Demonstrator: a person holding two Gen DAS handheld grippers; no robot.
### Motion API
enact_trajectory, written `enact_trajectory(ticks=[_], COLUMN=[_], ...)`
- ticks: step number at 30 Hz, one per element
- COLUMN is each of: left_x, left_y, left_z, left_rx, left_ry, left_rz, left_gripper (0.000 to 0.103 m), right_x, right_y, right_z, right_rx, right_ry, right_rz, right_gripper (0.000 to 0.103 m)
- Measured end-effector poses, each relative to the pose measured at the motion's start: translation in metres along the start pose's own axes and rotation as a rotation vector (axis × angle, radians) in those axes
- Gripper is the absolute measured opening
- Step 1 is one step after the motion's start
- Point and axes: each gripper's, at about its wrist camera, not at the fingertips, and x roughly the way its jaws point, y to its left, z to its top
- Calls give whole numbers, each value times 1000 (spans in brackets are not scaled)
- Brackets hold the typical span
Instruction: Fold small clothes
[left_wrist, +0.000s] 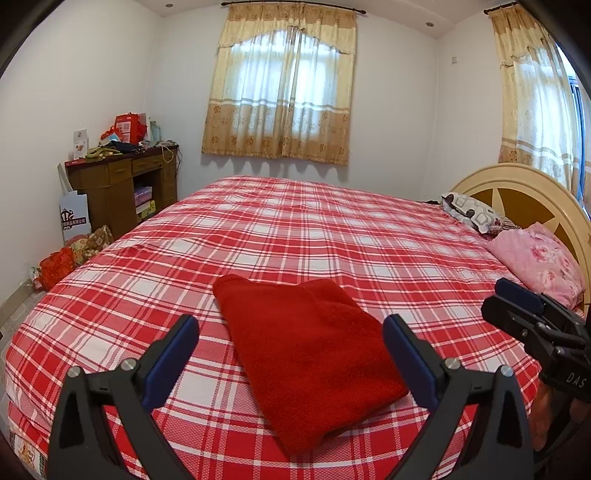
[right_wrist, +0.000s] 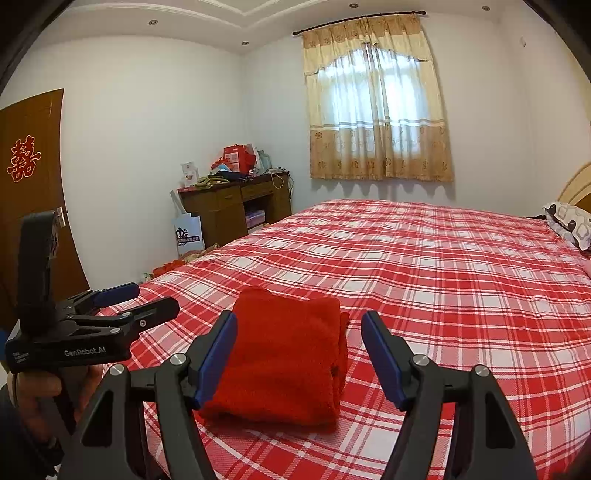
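**Obs 1:** Left wrist view: left gripper released, jaws spread wide, hovering above the red garment. Garment lies folded, centre-low of frame, flat on the plaid bedspread. Nothing gripped.

**Obs 2:** Right wrist view agrees. Right gripper also released, garment between its fingers but not pinched. Layered edges show at the garment's right side.

**Obs 1:** Risk?

**Obs 2:** Likely the stack coming undone. Thick, fleecy cloth; pinching only the top layer would peel it open. A jaw could also snag the bedspread underneath and drag both.

**Obs 1:** Pink pillow, right edge, well apart. No hazard there.
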Motion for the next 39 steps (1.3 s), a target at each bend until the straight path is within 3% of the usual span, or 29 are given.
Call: enact_trajectory(ticks=[18,39], left_x=[0,-1], left_y=[-9,7], left_z=[-1,0], left_rx=[34,31], left_ry=[7,-18], left_rz=[-25,51], left_gripper=[103,103], right_x=[-4,1], right_y=[0,13], right_z=[-1,-4], right_rx=[-1,-42], right_ry=[-14,-7], right_rz=[3,18], right_gripper=[71,71])
